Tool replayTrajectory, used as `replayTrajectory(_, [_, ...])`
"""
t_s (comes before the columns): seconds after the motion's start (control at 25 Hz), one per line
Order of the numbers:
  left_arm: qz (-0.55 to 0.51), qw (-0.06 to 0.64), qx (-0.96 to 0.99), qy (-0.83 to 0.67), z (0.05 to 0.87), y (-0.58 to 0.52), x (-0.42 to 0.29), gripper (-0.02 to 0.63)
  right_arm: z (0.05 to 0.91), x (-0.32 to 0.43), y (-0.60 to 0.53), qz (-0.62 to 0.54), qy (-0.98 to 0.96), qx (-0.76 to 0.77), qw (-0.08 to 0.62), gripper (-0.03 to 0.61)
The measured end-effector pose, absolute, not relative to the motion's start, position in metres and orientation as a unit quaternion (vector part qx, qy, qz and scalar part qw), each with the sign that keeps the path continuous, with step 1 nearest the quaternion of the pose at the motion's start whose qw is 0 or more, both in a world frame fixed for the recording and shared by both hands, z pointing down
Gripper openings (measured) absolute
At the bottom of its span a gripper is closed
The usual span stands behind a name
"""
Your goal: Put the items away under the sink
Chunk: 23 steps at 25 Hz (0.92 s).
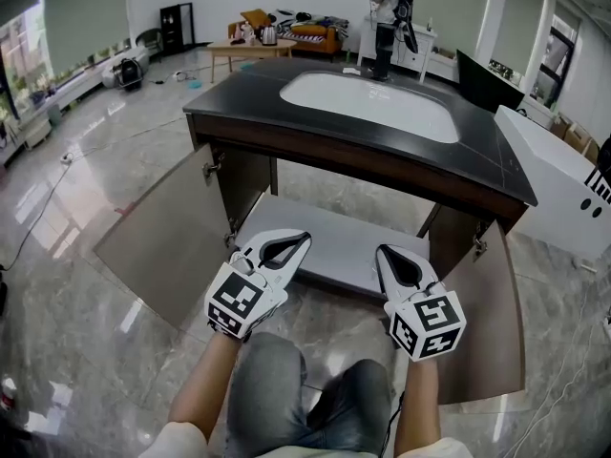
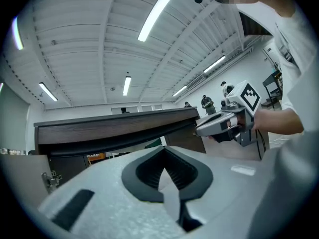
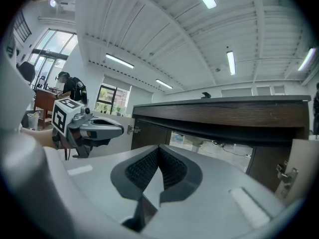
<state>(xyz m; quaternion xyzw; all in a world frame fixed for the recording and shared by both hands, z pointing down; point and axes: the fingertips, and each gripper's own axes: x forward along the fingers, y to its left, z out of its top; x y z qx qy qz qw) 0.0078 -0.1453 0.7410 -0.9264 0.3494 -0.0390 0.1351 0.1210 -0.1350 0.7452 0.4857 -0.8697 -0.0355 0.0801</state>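
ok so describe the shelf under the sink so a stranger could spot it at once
Find the dark countertop with the white basin set into it. Below it, two cabinet doors hang open, and between them, low down, lies the shelf. It is the only pale grey flat board there, with dark brown wood around it.

From the head, looks forward and steeply down, close above the left gripper (image 1: 304,239) and right gripper (image 1: 382,252), onto the open cabinet (image 1: 344,244) and countertop (image 1: 239,103) just ahead. From each gripper, looks about level along its own jaws, low, near the cabinet front, with ceiling (image 2: 99,44) above. Shares the countertop edge across all three; catches the opposite gripper sideways in both gripper views.
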Motion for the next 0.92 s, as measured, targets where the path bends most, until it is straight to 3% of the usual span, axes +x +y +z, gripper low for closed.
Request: replayTrajectory(0.92, [-0.036, 0.123, -0.929, 0.348, 0.749, -0.136, 0.008, 0.005, 0.752, 0.121, -0.128, -0.039, -0.868, 0.484, 0.105, 0.005])
